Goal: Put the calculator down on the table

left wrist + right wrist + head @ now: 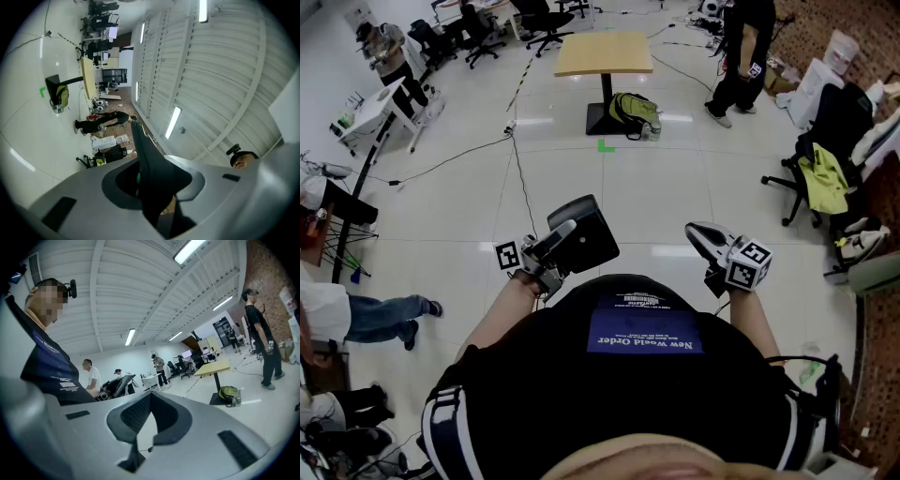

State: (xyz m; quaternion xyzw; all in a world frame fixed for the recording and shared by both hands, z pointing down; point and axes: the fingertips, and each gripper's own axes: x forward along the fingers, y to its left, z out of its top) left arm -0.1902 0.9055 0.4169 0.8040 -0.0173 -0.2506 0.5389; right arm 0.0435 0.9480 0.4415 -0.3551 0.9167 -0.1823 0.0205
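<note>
Close to the person's chest, the left claw [555, 246] pinches the calculator [586, 234] by one edge and points it upward, probably to keep it secure while carried. Its keys can't be made out; the left gripper view shows it edge-on. The right claw [705, 236] is pressed together on nothing, seemingly idle. The tabletop [605, 52] stands well ahead across the floor, so the calculator is not yet down

Open lab-office — table [605, 53], swivel chairs [546, 21]; floor cables [521, 178]
</note>
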